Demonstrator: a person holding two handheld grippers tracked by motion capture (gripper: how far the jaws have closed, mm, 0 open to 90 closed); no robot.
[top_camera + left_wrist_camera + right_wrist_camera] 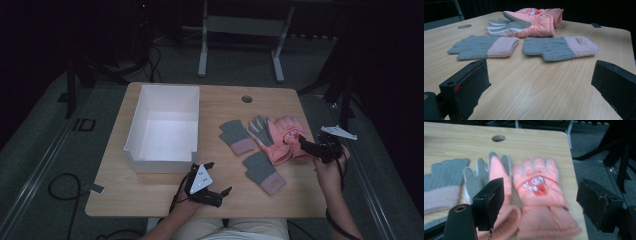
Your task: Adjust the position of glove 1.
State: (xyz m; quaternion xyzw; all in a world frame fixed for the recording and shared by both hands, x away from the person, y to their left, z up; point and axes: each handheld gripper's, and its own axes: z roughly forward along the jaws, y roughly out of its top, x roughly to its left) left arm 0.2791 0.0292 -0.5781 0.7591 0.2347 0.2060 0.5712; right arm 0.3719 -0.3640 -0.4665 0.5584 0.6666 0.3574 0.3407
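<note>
I hold my right gripper over the pink gloves near the desk's right edge, its fingers wide apart, nothing clamped, straddling the right-hand one, which I judge I'm about to grab for the white box at the left edge. My left gripper waits at the near edge, fingers apart and empty. I count two pink gloves, two grey knit gloves, one box.

box: on table, left | knit gloves: right of box | padded gloves: right of knit gloves, farthest from box
</note>
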